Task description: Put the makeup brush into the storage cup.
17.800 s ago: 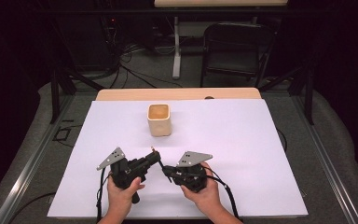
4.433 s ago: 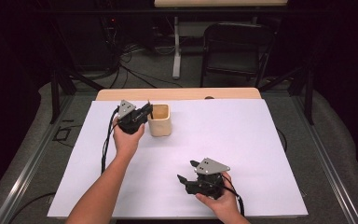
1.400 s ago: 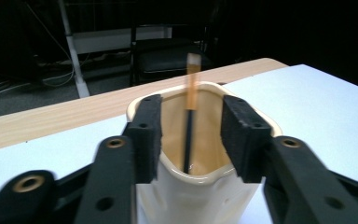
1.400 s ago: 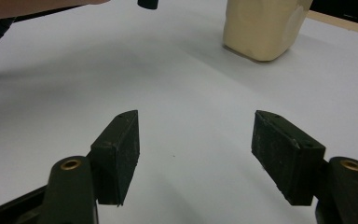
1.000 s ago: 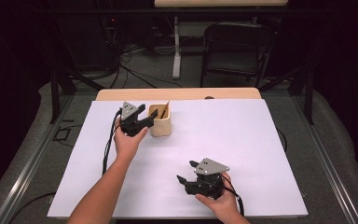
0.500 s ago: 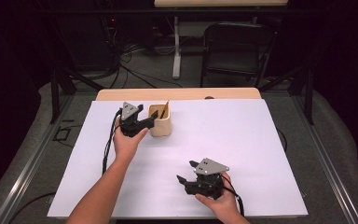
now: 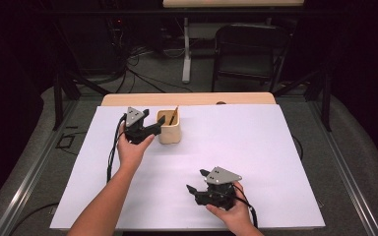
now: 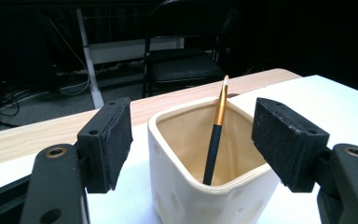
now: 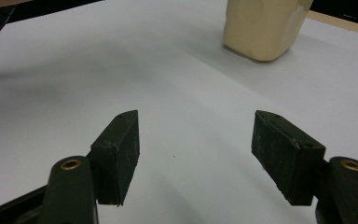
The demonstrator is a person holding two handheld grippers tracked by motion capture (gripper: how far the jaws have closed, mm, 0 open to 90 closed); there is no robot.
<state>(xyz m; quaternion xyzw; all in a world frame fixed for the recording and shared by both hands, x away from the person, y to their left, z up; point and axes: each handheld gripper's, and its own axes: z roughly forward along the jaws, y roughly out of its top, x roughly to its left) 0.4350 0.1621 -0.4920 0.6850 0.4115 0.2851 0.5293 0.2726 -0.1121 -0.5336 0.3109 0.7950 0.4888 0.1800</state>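
A cream ceramic cup [image 7: 170, 132] stands at the back left of the white sheet. A thin brush [image 7: 173, 116] with a black handle and gold ferrule leans inside it, tip up. My left gripper [image 7: 151, 128] hovers just left of the cup and is open. Its jaws have just been opening. In the left gripper view the cup [image 8: 200, 200] sits between and just beyond the pads [image 8: 114, 140], which do not touch it, and the brush [image 8: 213, 144] stands free. My right gripper [image 7: 197, 183] rests open near the front edge. Its pads [image 9: 121, 149] hold nothing, and the cup [image 9: 263, 28] is far ahead.
The white sheet [image 7: 256, 147] covers a wooden table [image 7: 192, 99] whose back edge shows behind the cup. A black chair [image 7: 246, 54] and cables lie on the floor beyond. Metal rails [image 7: 347, 167] run along both sides.
Since the earliest frame my left hand went from the table's front to the cup, and the brush now stands in it. Over the last second nothing has visibly moved.
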